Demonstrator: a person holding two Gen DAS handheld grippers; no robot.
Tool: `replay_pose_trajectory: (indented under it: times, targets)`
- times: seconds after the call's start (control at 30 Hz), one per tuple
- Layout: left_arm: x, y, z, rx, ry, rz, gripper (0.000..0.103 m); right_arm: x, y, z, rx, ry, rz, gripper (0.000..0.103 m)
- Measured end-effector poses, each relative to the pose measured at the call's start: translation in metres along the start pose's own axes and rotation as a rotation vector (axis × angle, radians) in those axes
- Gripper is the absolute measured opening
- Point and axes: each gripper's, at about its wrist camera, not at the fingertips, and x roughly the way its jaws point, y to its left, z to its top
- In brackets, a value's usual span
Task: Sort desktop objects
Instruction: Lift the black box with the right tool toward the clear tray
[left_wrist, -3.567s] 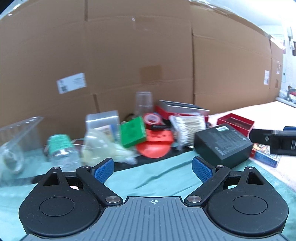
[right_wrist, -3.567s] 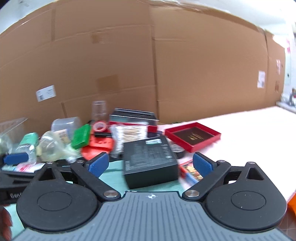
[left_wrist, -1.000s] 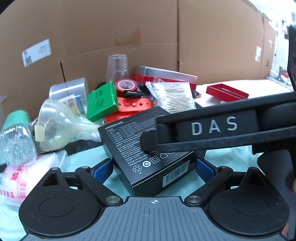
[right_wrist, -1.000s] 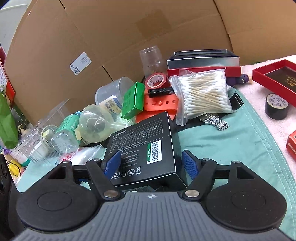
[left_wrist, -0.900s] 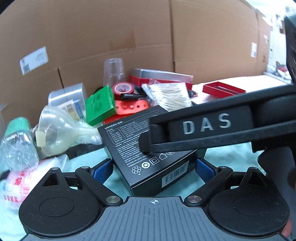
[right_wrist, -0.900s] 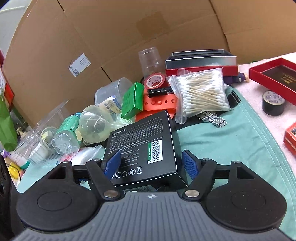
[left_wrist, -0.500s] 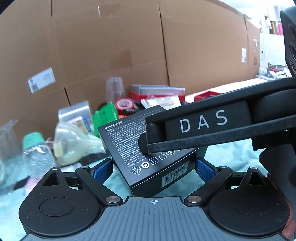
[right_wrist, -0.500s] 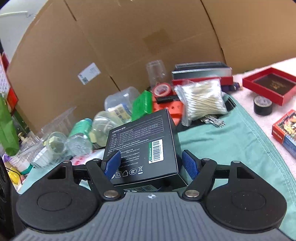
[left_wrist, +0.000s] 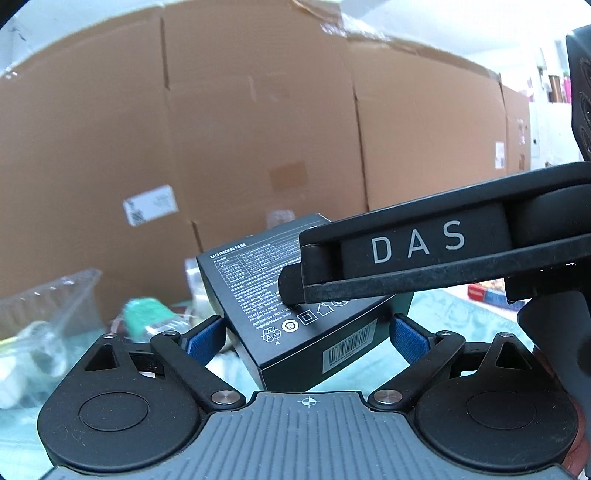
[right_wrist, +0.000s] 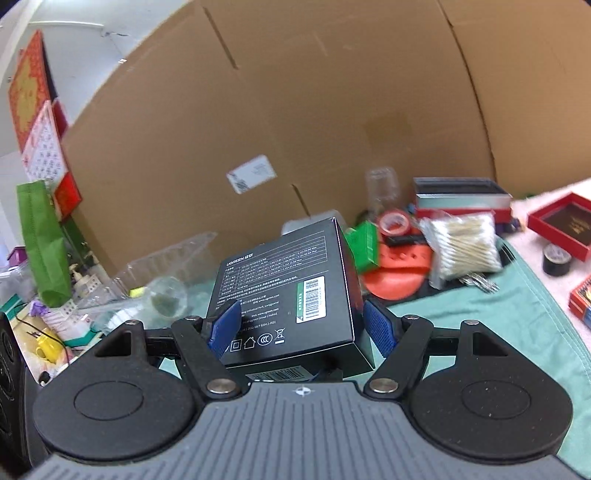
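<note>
Up it comes: the flat black cardboard box (right_wrist: 284, 291) now rides clear of the desk (right_wrist: 476, 317), clamped between the right gripper (right_wrist: 301, 325) fingers; left gripper (left_wrist: 308, 334) fingers flank it, contact unclear.

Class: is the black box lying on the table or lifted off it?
Lifted. The black box is clamped in the right claw, tilted, with green cloth showing beneath.

We read "UGREEN" on the top face of the black box (left_wrist: 258, 291), above fine print too small to read. The right tongs (left_wrist: 406, 258) carry "DAS" in white.
</note>
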Motion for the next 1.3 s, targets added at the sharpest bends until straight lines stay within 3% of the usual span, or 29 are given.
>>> replay_pose_trajectory:
  times: [0.33,0.67,1.1,1.3]
  targets:
    - [-0.046,0.054,0.016,0.008,-0.08,0.157,0.098,0.009,0.074,0.016,-0.089,-0.054,0.133,0.077]
    - [-0.073,0.111,0.021,0.006,-0.096,0.286,0.098,0.036,0.142,0.027,-0.135,-0.057,0.251,0.077]
    - [-0.077,0.184,0.028,-0.005,-0.119,0.37,0.098,0.081,0.212,0.035,-0.186,-0.071,0.293,0.077]
    - [-0.078,0.222,0.026,0.002,-0.117,0.348,0.098,0.102,0.229,0.037,-0.188,-0.084,0.27,0.077]
